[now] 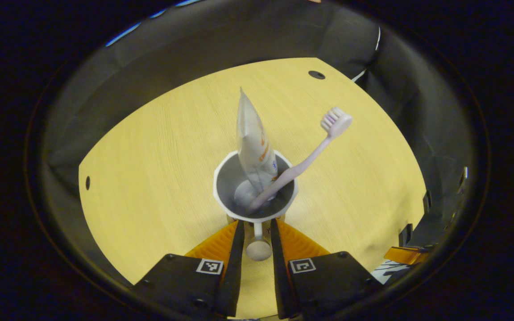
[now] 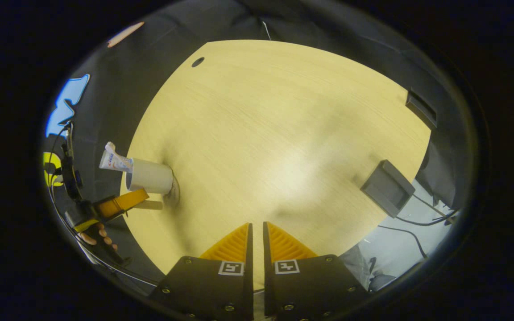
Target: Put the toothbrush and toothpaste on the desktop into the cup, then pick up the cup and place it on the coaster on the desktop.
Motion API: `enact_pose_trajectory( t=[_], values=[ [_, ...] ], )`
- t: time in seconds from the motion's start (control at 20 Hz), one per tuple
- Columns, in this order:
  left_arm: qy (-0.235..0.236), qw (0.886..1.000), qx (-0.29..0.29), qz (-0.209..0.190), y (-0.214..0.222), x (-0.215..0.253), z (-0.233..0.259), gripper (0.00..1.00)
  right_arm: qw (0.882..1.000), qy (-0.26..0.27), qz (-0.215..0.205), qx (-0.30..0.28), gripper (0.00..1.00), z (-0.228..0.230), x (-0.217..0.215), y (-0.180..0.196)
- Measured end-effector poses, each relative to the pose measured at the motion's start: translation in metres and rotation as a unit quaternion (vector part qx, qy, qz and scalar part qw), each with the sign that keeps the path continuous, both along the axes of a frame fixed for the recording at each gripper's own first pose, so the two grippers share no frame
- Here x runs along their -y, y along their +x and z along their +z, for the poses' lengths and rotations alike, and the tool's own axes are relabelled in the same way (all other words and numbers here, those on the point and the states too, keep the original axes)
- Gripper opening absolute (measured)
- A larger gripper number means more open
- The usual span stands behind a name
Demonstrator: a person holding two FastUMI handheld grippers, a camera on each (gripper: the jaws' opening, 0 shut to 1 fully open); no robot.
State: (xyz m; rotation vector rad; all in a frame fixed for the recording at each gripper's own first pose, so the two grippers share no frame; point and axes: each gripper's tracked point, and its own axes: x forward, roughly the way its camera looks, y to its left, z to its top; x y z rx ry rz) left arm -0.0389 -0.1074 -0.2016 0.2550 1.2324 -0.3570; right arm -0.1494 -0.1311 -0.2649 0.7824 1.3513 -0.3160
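Between my left gripper's closed fingers sits the white ceramic cup's handle; I'd lower gently onto the coaster. Right gripper clenched, holding nothing.

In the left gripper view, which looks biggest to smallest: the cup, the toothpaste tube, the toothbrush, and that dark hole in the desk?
1. Cup
2. Toothpaste tube and toothbrush: similar visible length, both partly sunk in the cup, so unranked
3. Desk hole, smallest, though it lies farther from the camera
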Motion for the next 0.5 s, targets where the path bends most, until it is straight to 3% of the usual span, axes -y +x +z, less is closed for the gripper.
enact_pose_trajectory(
  t=[0.05,0.3,0.5],
  values=[
    [-0.002,1.000,0.002,-0.003,0.025,-0.003,-0.020,0.39,1.000,0.000,0.002,0.001,0.11,0.000,-0.002,0.001],
    [-0.019,1.000,0.018,-0.003,-0.007,-0.017,0.032,0.41,1.000,0.002,0.019,0.008,0.11,0.004,-0.014,0.008],
    [-0.048,0.998,0.045,0.014,-0.016,-0.034,0.065,0.40,0.998,0.000,0.058,0.018,0.11,0.011,-0.035,0.019]
  ],
)
